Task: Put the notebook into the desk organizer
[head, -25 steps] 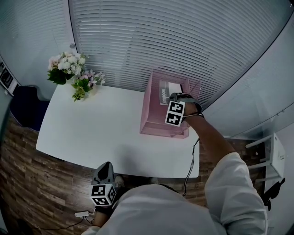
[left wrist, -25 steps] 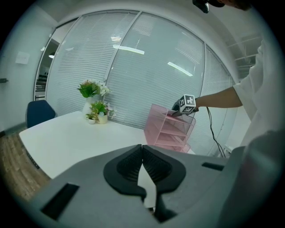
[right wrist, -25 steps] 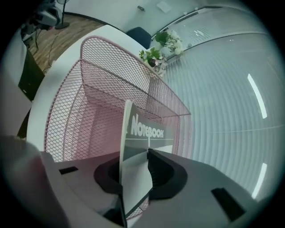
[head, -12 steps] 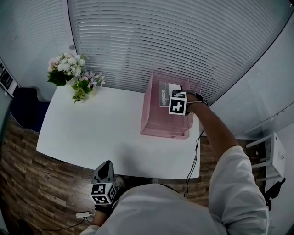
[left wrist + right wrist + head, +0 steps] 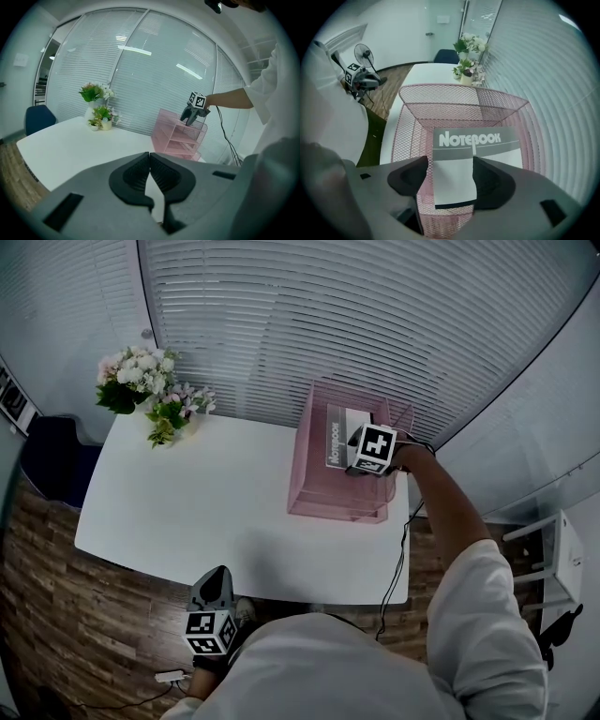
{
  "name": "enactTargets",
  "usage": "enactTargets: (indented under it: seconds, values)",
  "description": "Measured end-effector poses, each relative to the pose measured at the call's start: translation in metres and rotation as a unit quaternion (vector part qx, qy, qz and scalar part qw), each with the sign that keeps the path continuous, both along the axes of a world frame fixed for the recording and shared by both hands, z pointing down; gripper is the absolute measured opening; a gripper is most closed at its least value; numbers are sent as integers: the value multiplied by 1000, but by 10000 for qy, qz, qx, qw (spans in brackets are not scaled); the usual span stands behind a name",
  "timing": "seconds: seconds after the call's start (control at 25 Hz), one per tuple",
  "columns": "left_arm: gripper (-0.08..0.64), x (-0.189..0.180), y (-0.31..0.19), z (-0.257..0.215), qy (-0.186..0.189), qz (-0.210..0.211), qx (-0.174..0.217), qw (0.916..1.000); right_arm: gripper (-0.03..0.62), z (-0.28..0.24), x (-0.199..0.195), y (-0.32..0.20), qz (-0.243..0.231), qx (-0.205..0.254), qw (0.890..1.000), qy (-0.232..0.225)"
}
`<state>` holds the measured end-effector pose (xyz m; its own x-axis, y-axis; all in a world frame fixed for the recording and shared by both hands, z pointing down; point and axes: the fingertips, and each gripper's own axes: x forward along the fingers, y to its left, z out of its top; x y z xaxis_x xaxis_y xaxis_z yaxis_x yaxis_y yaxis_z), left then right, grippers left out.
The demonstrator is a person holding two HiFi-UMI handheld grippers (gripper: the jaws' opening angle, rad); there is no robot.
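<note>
The grey and white notebook (image 5: pixel 337 435) (image 5: pixel 474 141) lies flat in the top tray of the pink mesh desk organizer (image 5: pixel 319 495) (image 5: pixel 440 89) (image 5: pixel 178 137) at the table's far right. My right gripper (image 5: pixel 362 461) (image 5: pixel 450 177) (image 5: pixel 191 116) points steeply down over it. Its jaws have just been opening and now stand open, one on each side of the notebook's near end, with a gap showing at the left pad. My left gripper (image 5: pixel 215 585) (image 5: pixel 150 177) is shut and empty, held low off the table's near edge, close to my body.
The white table (image 5: pixel 206 512) carries flowers in small pots (image 5: pixel 150 392) (image 5: pixel 97 112) at its far left corner. A blue chair (image 5: pixel 52 460) stands to the left, a white stool (image 5: pixel 553 554) to the right. A cable (image 5: pixel 397 570) hangs from my right arm. Blinds close off the back.
My right gripper has shifted right and back over the organizer, tipped downward and opened. The notebook now lies flat in the top tray with more of its cover showing. The left gripper is unmoved.
</note>
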<state>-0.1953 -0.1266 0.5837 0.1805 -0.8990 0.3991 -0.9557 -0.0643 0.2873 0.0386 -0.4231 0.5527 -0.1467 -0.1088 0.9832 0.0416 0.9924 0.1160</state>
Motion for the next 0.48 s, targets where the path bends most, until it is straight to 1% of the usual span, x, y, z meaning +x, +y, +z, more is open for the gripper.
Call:
enactTargets:
  seconds: [0.12,0.24,0.32,0.36,0.44,0.48]
  values:
    - [9,6,-3,-1,-16,72,24,10000,322,-2,3,-2,243,29,9993,-280]
    - [9,10,-6,-1,-40,155,35,9999,322,-5,5,-1,592,-1,9957,-720]
    - [9,13,-9,-2,-60,217,49,9997,322,-8,6,3,869,-106,9908,-1035]
    - [9,15,-11,-3,-70,247,60,9997,322,-11,7,3,991,-86,9880,-1184]
    - [9,18,-14,-4,-81,312,66,9995,321,-21,8,2,1219,99,9807,-1523]
    - [9,21,-15,-5,-83,352,59,9993,311,-26,8,3,1363,184,9752,-1733]
